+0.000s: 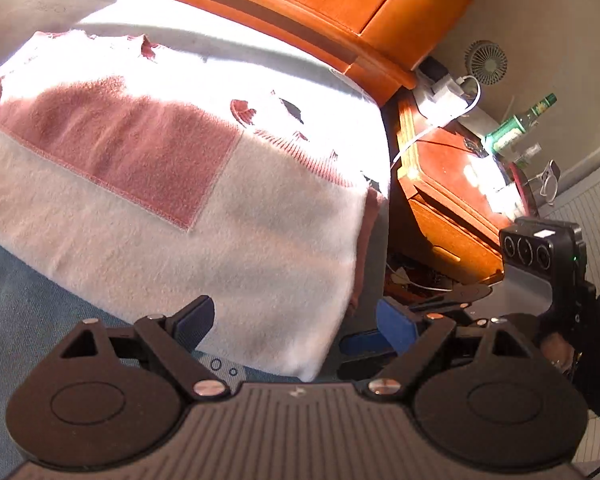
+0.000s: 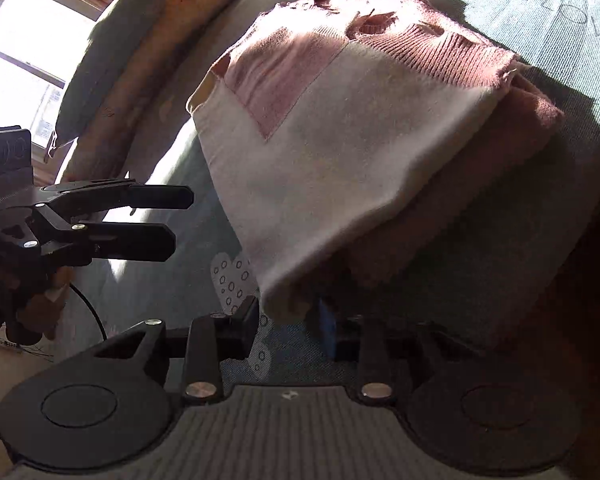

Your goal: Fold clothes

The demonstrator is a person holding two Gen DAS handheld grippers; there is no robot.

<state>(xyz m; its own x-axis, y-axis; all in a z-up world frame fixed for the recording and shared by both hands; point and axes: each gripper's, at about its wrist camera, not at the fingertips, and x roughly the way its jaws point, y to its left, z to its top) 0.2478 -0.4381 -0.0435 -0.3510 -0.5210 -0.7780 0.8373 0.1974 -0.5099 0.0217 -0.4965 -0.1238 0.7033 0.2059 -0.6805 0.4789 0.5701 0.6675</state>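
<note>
Lettering on the bedspread

In the right wrist view, the grey-green fabric bedspread carries pale outline capitals at the upper right, seen turned on their side, of which "FLOW" can be made out. In the left wrist view, faint marks on the same cover and the label of the green glass bottle are too blurred to read.

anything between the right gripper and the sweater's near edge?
Nothing visible. The right gripper sits just short of the folded pink-and-cream sweater, whose near corner hangs right over its open jaws. Only bare bedspread lies around them. The left gripper is off to the side, open and clear of it.
</note>
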